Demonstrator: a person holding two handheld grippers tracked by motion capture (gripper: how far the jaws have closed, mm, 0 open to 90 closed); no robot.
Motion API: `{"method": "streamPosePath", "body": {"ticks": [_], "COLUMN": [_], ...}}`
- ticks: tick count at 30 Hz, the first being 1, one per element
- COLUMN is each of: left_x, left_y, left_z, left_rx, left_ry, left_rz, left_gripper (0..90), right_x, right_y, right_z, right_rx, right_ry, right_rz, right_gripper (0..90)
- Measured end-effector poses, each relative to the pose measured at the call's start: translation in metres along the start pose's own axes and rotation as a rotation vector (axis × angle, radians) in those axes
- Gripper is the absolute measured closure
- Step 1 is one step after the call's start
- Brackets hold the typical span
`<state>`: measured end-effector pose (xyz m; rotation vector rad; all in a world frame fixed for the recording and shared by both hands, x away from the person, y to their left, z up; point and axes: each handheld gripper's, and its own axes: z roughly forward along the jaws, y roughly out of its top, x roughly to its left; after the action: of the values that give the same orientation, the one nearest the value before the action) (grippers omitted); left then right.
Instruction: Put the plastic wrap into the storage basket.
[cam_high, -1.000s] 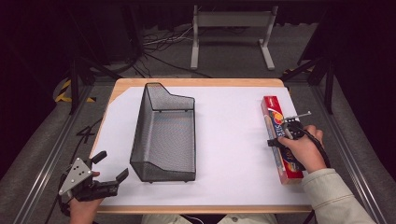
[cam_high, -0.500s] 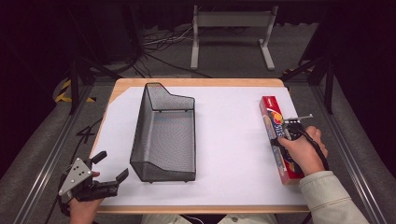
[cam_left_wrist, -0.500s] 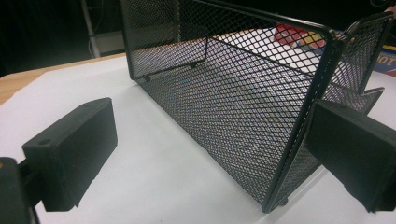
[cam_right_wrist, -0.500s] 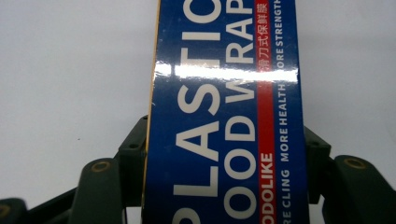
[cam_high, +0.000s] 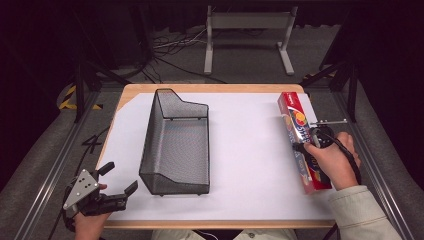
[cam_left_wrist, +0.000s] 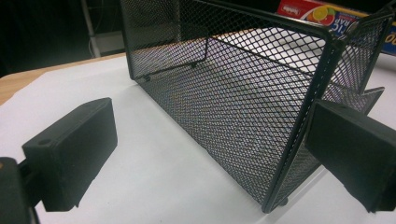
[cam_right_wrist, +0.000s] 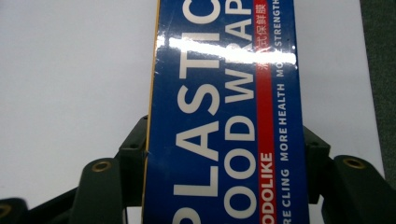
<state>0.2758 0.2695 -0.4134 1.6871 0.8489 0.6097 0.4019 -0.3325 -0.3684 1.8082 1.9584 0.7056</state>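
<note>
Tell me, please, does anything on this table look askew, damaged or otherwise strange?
Nothing looks damaged or spilled. The mesh basket stands upright on the white sheet. The plastic wrap box lies along the table's right edge, slightly slanted, clamped by the right gripper. The left gripper rests open near the basket.

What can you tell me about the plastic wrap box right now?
The plastic wrap box is a long, narrow carton, glossy blue and red with white lettering reading PLASTIC FOOD WRAP and a fruit picture near its far end. It runs along the right edge of the white table cover, far end pointing away from the person. The right gripper is shut on it about midway, one jaw on each long side. Whether it rests on the cover or is slightly lifted cannot be told.
</note>
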Motion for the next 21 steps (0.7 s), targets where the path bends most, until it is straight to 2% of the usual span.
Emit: {"method": "streamPosePath", "body": {"ticks": [3, 5, 10, 19, 21], "left_x": [0.000, 0.000, 0.000, 0.000, 0.000], "left_y": [0.000, 0.000, 0.000, 0.000, 0.000], "left_z": [0.000, 0.000, 0.000, 0.000, 0.000], "left_rx": [-0.002, -0.001, -0.001, -0.002, -0.001], "left_ry": [0.000, 0.000, 0.001, 0.001, 0.000], "left_rz": [0.000, 0.001, -0.002, 0.002, 0.002], "left_gripper": [3.2, 3.2, 3.2, 3.2, 3.2], "right_x": [0.003, 0.006, 0.014, 0.030, 0.040], "right_y": [0.002, 0.005, 0.009, 0.014, 0.016], "right_z": [-0.007, -0.014, -0.028, -0.041, -0.043], "right_rx": [-0.024, -0.056, -0.089, -0.095, -0.098], "right_ry": [0.014, 0.023, 0.042, 0.094, 0.119], "right_rz": [0.001, -0.011, -0.033, -0.046, -0.058], "right_gripper": [39.6, 39.6, 39.6, 39.6, 39.5]}}
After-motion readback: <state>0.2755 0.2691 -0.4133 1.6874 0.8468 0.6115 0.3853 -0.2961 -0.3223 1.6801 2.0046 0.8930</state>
